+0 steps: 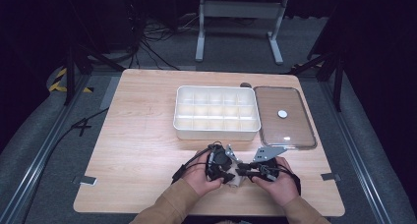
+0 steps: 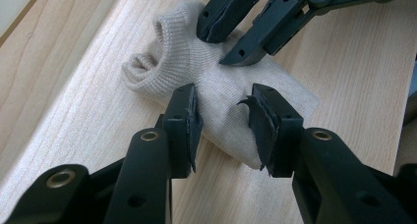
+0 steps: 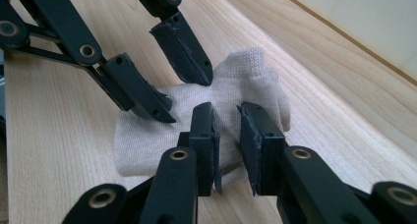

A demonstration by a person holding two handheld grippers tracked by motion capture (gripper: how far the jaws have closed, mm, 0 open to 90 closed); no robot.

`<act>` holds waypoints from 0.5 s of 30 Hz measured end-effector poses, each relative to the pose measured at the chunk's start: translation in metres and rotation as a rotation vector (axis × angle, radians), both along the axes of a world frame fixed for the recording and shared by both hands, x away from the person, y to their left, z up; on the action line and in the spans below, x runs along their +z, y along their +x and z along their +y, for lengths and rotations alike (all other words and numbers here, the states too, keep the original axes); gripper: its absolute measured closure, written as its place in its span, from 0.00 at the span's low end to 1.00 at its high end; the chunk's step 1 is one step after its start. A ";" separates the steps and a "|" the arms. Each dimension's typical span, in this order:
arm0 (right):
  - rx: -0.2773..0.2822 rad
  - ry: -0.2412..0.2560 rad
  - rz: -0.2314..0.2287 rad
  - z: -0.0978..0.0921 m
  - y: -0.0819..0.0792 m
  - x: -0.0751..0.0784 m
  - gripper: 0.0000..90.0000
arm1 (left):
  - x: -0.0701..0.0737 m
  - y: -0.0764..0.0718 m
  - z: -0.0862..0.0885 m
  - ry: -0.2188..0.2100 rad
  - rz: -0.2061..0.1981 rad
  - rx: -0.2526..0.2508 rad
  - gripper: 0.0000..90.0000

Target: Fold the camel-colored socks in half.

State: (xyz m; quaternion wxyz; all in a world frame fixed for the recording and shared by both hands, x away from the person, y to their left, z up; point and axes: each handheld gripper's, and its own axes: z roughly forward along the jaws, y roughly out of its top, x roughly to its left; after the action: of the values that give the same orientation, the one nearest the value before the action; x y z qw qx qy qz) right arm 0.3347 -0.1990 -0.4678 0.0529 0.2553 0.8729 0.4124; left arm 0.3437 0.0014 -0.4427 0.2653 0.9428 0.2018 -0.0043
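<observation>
A small beige knitted sock [image 1: 238, 176] lies flat on the wooden table [image 1: 142, 145] near its front edge, between the person's two hands. In the left gripper view the sock [image 2: 216, 86] has its ribbed cuff at the far left. My left gripper [image 2: 223, 121] stands open over its middle, jaws straddling the fabric. From the opposite side my right gripper [image 3: 226, 130] comes down on the sock [image 3: 142, 135], its jaws a narrow gap apart with fabric showing between them. Each gripper shows in the other's view: right gripper [image 2: 227, 43], left gripper [image 3: 181, 94].
A white tray [image 1: 216, 133] divided into several compartments stands at the table's middle back. To its right lies a clear lid [image 1: 285, 128] with a white knob. Bare wood stretches to the left of the hands.
</observation>
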 end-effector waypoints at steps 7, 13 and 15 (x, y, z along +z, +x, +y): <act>-0.007 -0.025 -0.026 0.002 -0.005 0.002 0.82 | -0.001 -0.004 0.001 -0.006 -0.026 0.009 0.70; -0.047 0.006 0.005 -0.004 -0.005 0.010 0.76 | -0.001 -0.003 0.002 -0.009 -0.020 0.021 0.69; -0.052 0.006 0.003 -0.004 -0.005 0.014 0.76 | -0.001 -0.003 0.002 -0.010 -0.021 0.021 0.68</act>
State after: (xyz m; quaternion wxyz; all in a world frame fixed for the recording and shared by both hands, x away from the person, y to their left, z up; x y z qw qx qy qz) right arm 0.3293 -0.2034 -0.4538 0.0618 0.2786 0.8648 0.4132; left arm 0.3409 0.0039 -0.4433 0.2723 0.9392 0.2088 0.0072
